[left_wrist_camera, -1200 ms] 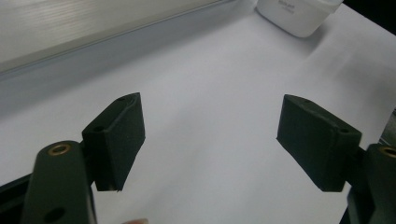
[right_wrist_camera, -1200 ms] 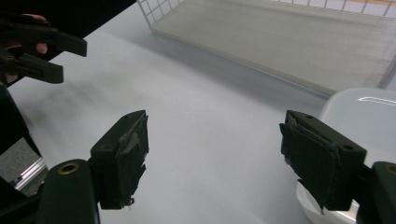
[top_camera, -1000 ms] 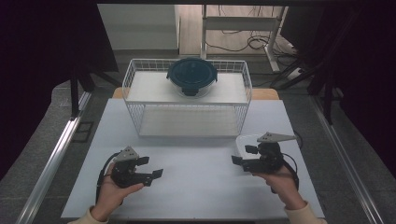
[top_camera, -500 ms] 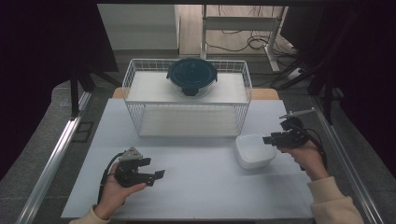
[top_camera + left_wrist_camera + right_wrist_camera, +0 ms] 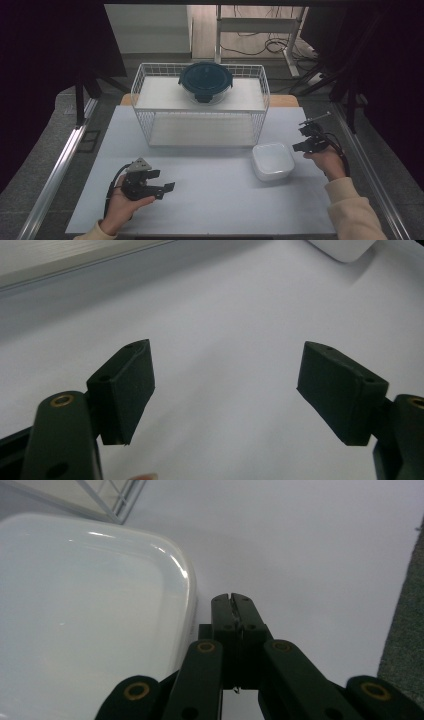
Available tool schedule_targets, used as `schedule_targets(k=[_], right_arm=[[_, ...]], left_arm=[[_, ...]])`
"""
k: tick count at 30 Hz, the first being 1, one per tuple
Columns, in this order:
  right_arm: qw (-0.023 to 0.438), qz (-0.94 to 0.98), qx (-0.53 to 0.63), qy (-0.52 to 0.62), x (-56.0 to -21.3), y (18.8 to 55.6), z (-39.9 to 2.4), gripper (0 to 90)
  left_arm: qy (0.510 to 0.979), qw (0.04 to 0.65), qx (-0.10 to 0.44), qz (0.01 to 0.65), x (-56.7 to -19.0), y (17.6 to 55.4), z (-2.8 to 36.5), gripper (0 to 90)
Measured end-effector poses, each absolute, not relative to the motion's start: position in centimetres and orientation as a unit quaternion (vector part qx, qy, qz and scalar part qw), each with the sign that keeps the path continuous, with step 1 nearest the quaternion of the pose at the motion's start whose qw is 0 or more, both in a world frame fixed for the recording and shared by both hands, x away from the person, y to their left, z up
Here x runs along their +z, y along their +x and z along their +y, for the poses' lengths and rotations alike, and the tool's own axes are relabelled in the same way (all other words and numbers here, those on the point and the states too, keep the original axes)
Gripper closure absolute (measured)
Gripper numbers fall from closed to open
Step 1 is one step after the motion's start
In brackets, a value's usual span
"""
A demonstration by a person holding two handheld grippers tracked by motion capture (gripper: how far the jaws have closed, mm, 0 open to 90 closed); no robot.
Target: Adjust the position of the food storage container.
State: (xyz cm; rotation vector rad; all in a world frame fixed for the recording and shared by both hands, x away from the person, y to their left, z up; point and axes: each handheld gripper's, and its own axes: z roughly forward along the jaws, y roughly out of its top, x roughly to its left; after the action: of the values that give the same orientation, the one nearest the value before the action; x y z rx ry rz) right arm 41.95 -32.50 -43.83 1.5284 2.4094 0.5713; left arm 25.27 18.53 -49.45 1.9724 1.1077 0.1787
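Note:
A white rounded-square dish (image 5: 272,161) lies on the white table, right of centre. My right gripper (image 5: 304,140) hovers just right of the dish, near the table's right edge. In the right gripper view its jaws (image 5: 232,597) have just been closing and now meet with nothing between them; the dish (image 5: 85,605) lies close on their left. My left gripper (image 5: 162,180) rests low at the front left, open and empty. In the left gripper view its pads (image 5: 127,385) stand wide apart over bare table, with my left gripper (image 5: 225,345) pointing towards the dish's corner (image 5: 340,247).
A white wire basket (image 5: 142,112) stands at the back of the table, with a round container with a dark lid (image 5: 205,81) at its far side. Dark floor and a metal rail (image 5: 60,165) border the table on the left.
My right gripper has moved right, away from the white dish, and its jaws have closed empty. The dish now lies uncovered on the table. The left gripper has not moved.

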Motion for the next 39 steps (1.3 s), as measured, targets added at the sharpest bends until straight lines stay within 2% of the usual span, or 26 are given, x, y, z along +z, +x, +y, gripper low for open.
schedule_targets(k=[13,39], right_arm=[[0.106,0.848,0.176,0.488,-45.2,42.2,-30.5,89.7],[0.06,0.914,0.191,0.354,-46.2,39.6,-17.9,89.7]], left_arm=[[0.791,0.418,0.07,0.442,-49.7,25.4,18.4,22.4],[0.789,0.417,0.071,0.445,-49.8,25.5,18.7,22.5]])
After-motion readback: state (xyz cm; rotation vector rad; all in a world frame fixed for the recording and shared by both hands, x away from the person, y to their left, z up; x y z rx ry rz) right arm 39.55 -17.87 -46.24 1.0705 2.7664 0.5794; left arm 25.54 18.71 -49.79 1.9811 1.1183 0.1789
